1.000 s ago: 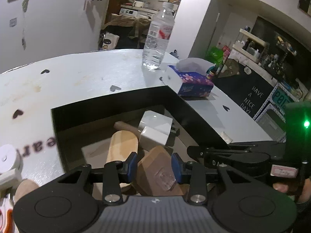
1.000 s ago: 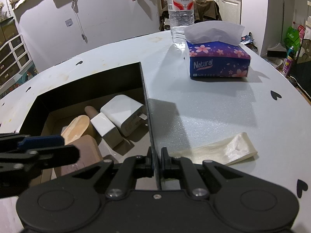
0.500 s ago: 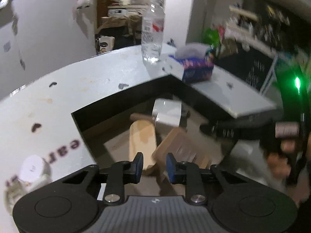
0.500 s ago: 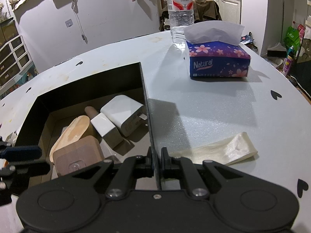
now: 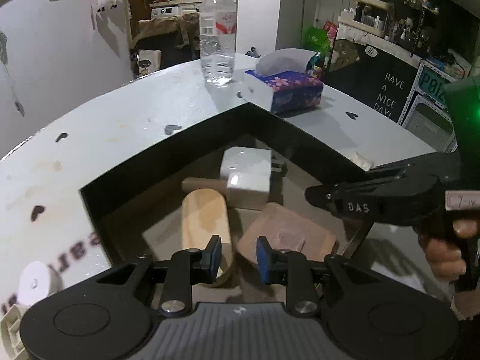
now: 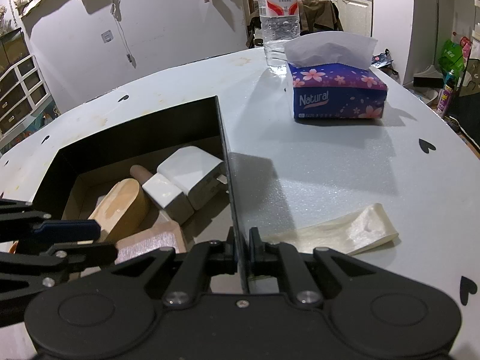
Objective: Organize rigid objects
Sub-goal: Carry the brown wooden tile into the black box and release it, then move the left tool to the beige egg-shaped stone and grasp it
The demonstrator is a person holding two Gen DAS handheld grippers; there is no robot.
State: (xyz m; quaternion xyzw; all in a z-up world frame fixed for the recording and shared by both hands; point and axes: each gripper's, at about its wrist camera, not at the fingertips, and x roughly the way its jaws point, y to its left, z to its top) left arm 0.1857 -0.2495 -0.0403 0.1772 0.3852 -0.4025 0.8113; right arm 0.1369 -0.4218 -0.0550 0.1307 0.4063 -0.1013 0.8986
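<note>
A black box (image 5: pixel 279 126) on the white table holds a pale wooden scoop (image 5: pixel 204 219), two white chargers (image 5: pixel 247 177) and a brown square block (image 5: pixel 288 234) with a clear hook on top. My left gripper (image 5: pixel 238 255) hovers above the box's near side, its blue pads a narrow gap apart with nothing between them. In the right wrist view my right gripper (image 6: pixel 241 249) is shut on the box's right wall (image 6: pixel 225 150). There the left gripper (image 6: pixel 105 240) reaches in from the left, above the brown block (image 6: pixel 150 240).
A water bottle (image 6: pixel 277 15) and a purple tissue pack (image 6: pixel 336 90) stand at the table's far side. A cream plastic strip (image 6: pixel 345 231) lies right of the box. A white round item (image 5: pixel 33 282) sits at the near left. A hand (image 5: pixel 444 258) holds the right gripper.
The brown block was between my left pads a second ago; now it lies in the box. The left pads have drawn closer and the gripper has rolled. The right gripper has not moved.
</note>
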